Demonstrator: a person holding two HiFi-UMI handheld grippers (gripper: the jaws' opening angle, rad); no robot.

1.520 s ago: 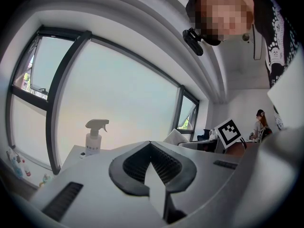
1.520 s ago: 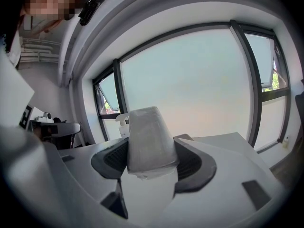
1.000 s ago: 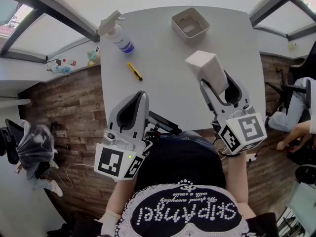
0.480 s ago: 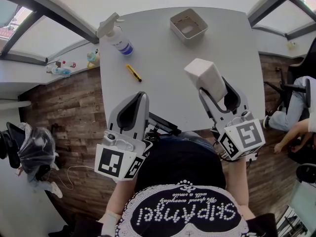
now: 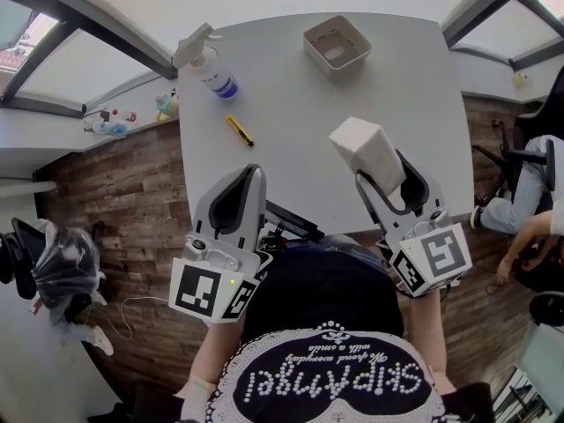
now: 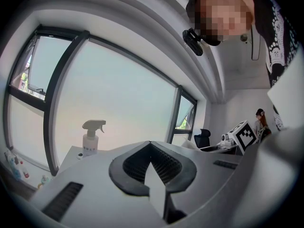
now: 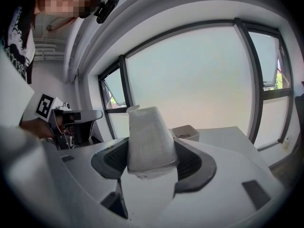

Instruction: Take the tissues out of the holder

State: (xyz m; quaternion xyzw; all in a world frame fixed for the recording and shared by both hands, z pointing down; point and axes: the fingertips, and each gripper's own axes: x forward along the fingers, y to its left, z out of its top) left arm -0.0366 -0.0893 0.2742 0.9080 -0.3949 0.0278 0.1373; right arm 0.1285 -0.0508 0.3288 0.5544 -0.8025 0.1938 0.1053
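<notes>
- In the head view, the right tongs point(image 5: 383, 167) gripped a white tissue pack point(image 5: 368, 146) by its near end. The pack was tilted above the near right part of the grey tabletop point(image 5: 291, 113).
- The holder point(image 5: 344, 69) stood open-topped near the far edge, well apart from the pack and beyond it.
- The left tongs point(image 5: 249, 173) hung over the near edge of the tabletop, closed and empty, beside the right tongs and apart from them.
- A spray bottle point(image 5: 207, 60) stood at the far left corner. A yellow cutter point(image 5: 239, 128) lay between it and the left tongs.
- Off the tabletop, small bottles point(image 5: 110, 117) sat on a window sill to the left above a wood floor point(image 5: 123, 192). A seated person point(image 5: 529, 196) showed at the right edge.
- In the left gripper view, the two dark pads met at their tips with nothing between them. The spray bottle stood upright ahead on the left against the window, and the marker cube of the right tongs showed to the right.
- In the right gripper view, both pads pressed the sides of the tissue pack, which rose upright between them and hid the middle of the tabletop. The holder showed just past its right side, farther back, and the left tongs reached in from the left.
</notes>
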